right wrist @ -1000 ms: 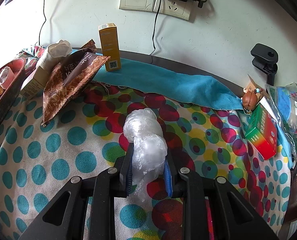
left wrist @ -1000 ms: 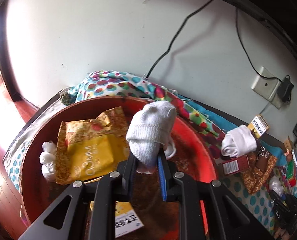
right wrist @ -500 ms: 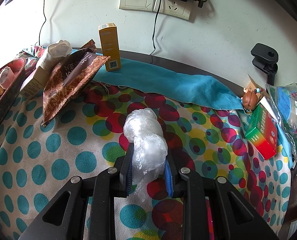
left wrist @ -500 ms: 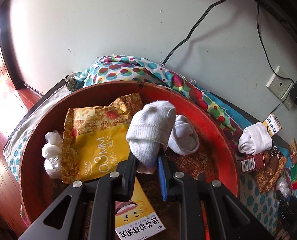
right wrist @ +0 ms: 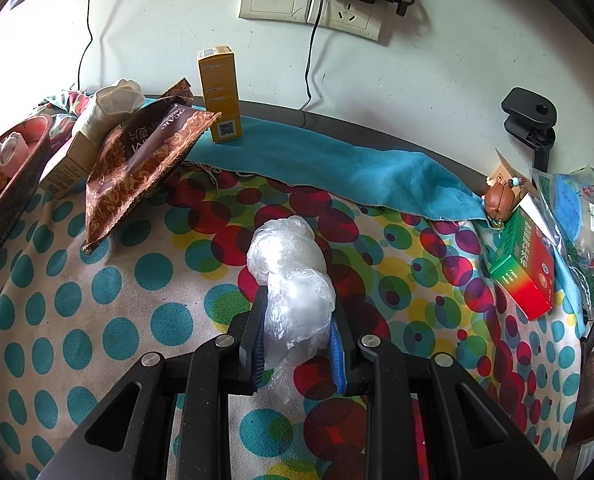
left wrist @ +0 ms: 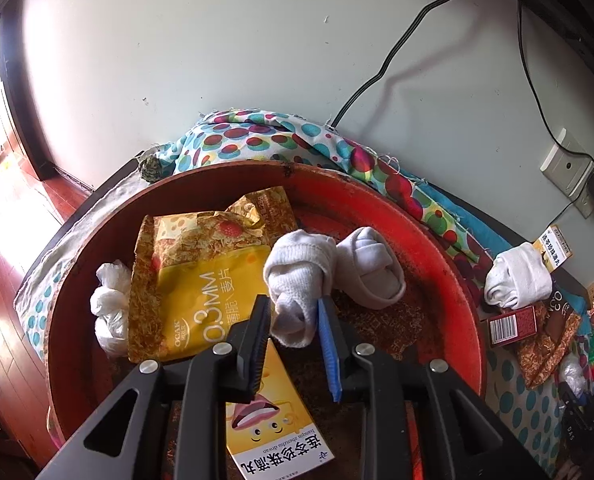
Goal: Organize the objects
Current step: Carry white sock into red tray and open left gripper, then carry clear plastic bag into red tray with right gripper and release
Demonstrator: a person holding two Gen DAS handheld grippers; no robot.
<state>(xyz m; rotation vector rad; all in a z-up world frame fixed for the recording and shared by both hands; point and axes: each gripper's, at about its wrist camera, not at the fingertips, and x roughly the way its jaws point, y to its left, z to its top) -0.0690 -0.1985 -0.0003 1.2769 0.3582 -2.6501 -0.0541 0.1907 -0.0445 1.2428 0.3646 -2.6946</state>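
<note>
Left wrist view: left gripper [left wrist: 293, 330] over red round tray [left wrist: 453, 264], jaws just been opening, now slightly apart w/ rolled white sock [left wrist: 297, 280] between them. Blue pad on right side close to sock edge, black pad on left w/ a sliver of gap; cannot tell if pads press on it. Sock lying in tray middle, against second rolled sock [left wrist: 371, 270] just to its right. Yellow snack bag [left wrist: 201, 284] left of sock, crumpled white plastic bag [left wrist: 111, 308] beyond that near tray's left wall. Yellow box w/ cartoon face [left wrist: 277, 420] flat under the jaws. Outside tray, on right: third white sock roll [left wrist: 517, 276] on dotted cloth [left wrist: 265, 140], small red box [left wrist: 511, 324] + brown snack bag [left wrist: 549, 336] beside it. Wall socket [left wrist: 567, 166] w/ plugged charger further right.

Right wrist view: right gripper [right wrist: 297, 344] clamped on clear plastic bag wad [right wrist: 293, 280], both pads pressed into its sides; wad's top sticks out past fingertips, above dotted cloth. Upright yellow box [right wrist: 219, 96] at back by wall, on blue towel [right wrist: 337, 168]. Brown snack bag leaning at left over a tan box [right wrist: 67, 164], white sock roll on top. Green-red box [right wrist: 525, 264] at right edge, small brown charm [right wrist: 499, 200] just behind it. Tray rim visible at far left.
</note>
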